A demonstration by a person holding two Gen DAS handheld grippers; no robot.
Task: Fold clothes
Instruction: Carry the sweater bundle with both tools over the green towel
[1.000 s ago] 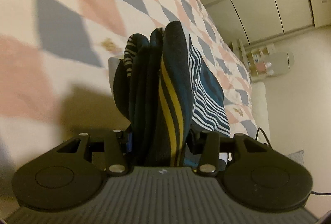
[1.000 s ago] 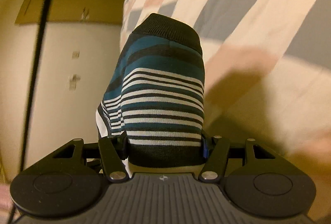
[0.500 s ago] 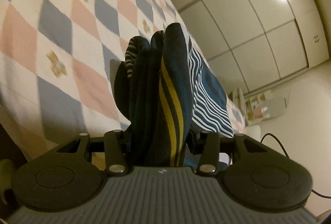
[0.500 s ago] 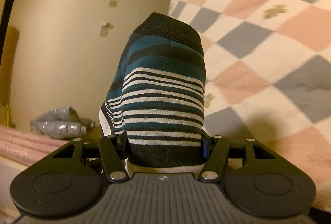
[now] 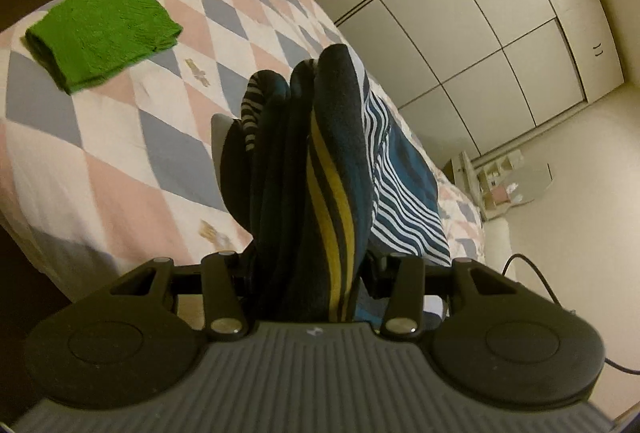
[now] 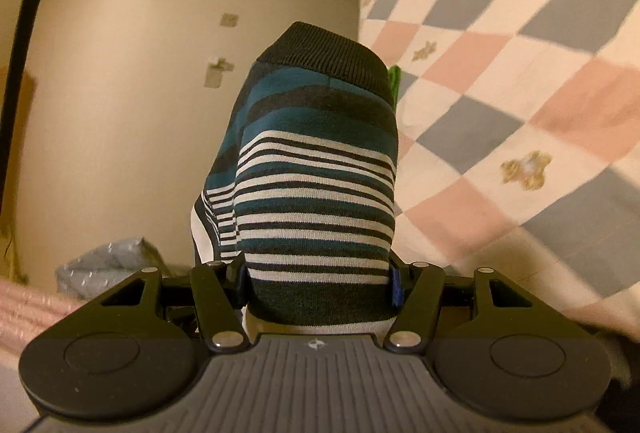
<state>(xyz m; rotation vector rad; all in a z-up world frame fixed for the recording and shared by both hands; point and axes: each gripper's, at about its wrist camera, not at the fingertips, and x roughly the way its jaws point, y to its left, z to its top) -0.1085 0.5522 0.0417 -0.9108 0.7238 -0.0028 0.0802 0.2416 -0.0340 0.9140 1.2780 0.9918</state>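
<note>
A striped sock point(image 5: 328, 169), dark with teal, white and yellow bands, is bunched between the fingers of my left gripper point(image 5: 300, 161), which is shut on it. Its teal and white striped part point(image 5: 404, 193) trails off to the right over the bed. In the right wrist view the ribbed cuff end of the sock point(image 6: 316, 169) stands up between the fingers of my right gripper point(image 6: 316, 233), also shut on it. The sock hides most of both pairs of fingers. Both grippers hold it in the air above the checked quilt point(image 5: 100, 161).
A folded green cloth point(image 5: 100, 33) lies on the quilt at the far left, and a sliver of that green cloth point(image 6: 394, 81) shows behind the cuff. White wardrobe doors point(image 5: 480, 33), a small shelf point(image 5: 496, 185) and a cable point(image 5: 528, 265) are to the right. A plastic bag point(image 6: 104, 257) lies by the wall.
Both grippers have lifted and swung away from the quilt with the sock still held. The green cloth and the wardrobe have come into the left view.
</note>
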